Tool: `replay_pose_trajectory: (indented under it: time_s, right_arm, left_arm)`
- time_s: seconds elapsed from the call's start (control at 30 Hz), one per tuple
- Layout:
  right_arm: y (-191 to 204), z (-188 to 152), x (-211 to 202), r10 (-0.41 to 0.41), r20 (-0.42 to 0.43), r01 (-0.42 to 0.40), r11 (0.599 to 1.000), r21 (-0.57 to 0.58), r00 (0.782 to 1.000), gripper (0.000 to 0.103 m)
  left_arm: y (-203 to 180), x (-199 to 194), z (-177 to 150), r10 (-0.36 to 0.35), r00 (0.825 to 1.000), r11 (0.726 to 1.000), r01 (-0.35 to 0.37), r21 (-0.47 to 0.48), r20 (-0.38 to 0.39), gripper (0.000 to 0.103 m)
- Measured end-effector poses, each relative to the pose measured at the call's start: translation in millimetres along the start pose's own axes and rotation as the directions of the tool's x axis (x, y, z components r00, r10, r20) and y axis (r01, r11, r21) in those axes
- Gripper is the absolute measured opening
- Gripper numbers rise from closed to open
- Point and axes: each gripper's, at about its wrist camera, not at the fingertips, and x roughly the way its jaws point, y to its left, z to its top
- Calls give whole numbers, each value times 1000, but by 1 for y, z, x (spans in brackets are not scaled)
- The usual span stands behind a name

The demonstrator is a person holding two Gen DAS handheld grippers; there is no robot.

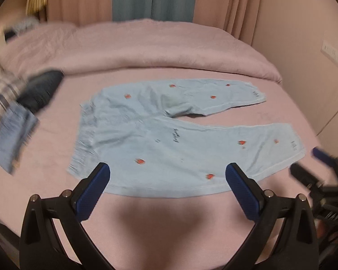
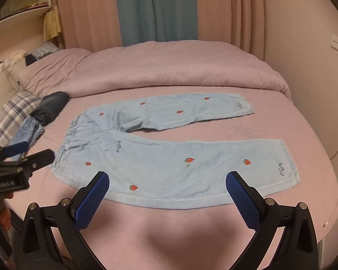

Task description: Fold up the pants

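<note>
Light blue pants with small red strawberries lie flat on the pink bed, waistband to the left, both legs spread to the right; they also show in the right wrist view. My left gripper is open and empty, hovering over the near edge of the nearer leg. My right gripper is open and empty over the same near hem. The right gripper shows at the right edge of the left wrist view; the left gripper shows at the left of the right wrist view.
A pink duvet is bunched across the far half of the bed. At the left lie a dark folded garment, a blue denim piece and a plaid pillow. Curtains and a wall stand behind.
</note>
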Motion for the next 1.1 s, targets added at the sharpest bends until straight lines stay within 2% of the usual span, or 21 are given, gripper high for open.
replay_pose_trajectory:
  time_s: [0.1, 0.17, 0.23, 0.3, 0.37, 0.4, 0.43, 0.47, 0.53, 0.6, 0.63, 0.7, 0.73, 0.77, 0.8, 0.83, 0.87, 0.9, 0.97, 1.03, 1.1]
  right_arm:
    - [9, -8, 9, 16, -5, -16, 998, -53, 1000, 103]
    - [17, -16, 17, 33, -10, -34, 993, -110, 999, 103]
    - [31, -30, 25, 63, -9, -64, 980, -190, 998, 103]
    - [45, -43, 34, 74, -9, -74, 958, -276, 997, 103]
    - [58, -53, 43, 80, -16, -81, 930, -357, 997, 103]
    - [67, -60, 49, 77, -25, -81, 911, -404, 997, 103]
    - [80, -71, 57, 80, -31, -86, 880, -466, 996, 102]
    - [85, -75, 61, 86, -32, -91, 867, -490, 996, 99]
    - [104, -85, 74, 126, -45, -129, 820, -558, 991, 92]
    - [118, -89, 87, 143, -45, -141, 782, -607, 989, 85]
    - [123, -89, 94, 138, -44, -135, 767, -627, 990, 80]
    - [136, -90, 114, 119, -50, -121, 727, -676, 992, 66]
    - [140, -92, 121, 116, -54, -121, 716, -688, 992, 56]
    - [144, -93, 129, 111, -56, -119, 707, -698, 992, 44]
    - [145, -93, 135, 111, -57, -119, 702, -702, 992, 38]
    - [147, -92, 140, 124, -60, -130, 700, -702, 991, 25]
    - [148, -91, 142, 125, -58, -129, 699, -704, 990, 18]
    - [150, -89, 142, 122, -53, -124, 696, -707, 991, 15]
    - [151, -83, 134, 146, -47, -137, 699, -701, 988, 11]
    - [152, -79, 120, 197, -79, -196, 699, -688, 977, 11]
    - [155, -82, 117, 214, -113, -232, 684, -692, 970, 11]
  left_arm:
    - [24, 20, -7, -52, 997, 991, 46, -123, -52, 103]
    - [43, 31, -15, -113, 991, 971, 95, -220, -71, 103]
    - [65, 42, -24, -112, 991, 956, 86, -280, -78, 103]
    - [92, 52, -37, -86, 991, 934, 46, -355, -98, 102]
    - [117, 59, -49, -80, 991, 897, 27, -441, -103, 101]
    - [136, 64, -58, -88, 991, 861, 25, -507, -101, 101]
    - [145, 67, -63, -86, 991, 845, 18, -535, -102, 101]
    - [153, 67, -68, -79, 989, 829, -3, -559, -124, 99]
    - [171, 81, -72, -125, 988, 777, 39, -628, -93, 92]
    - [178, 94, -67, -150, 986, 743, 69, -665, -66, 80]
    - [178, 95, -63, -147, 988, 742, 76, -666, -51, 77]
    - [176, 103, -52, -128, 991, 740, 74, -669, -32, 66]
    - [176, 106, -48, -124, 992, 736, 77, -672, -21, 61]
    - [178, 111, -44, -114, 993, 732, 79, -677, -8, 44]
    - [181, 117, -39, -106, 994, 726, 69, -684, -12, 23]
    - [185, 122, -36, -118, 993, 718, 76, -692, -13, 19]
    - [186, 124, -35, -137, 991, 704, 92, -704, -7, 17]
    - [186, 121, -33, -144, 990, 699, 108, -707, 9, 14]
    - [181, 108, -27, -100, 995, 734, 93, -673, 27, 13]
    - [174, 87, -24, -66, 995, 765, 95, -637, 68, 13]
    - [168, 80, -26, -35, 999, 800, 50, -597, 37, 13]
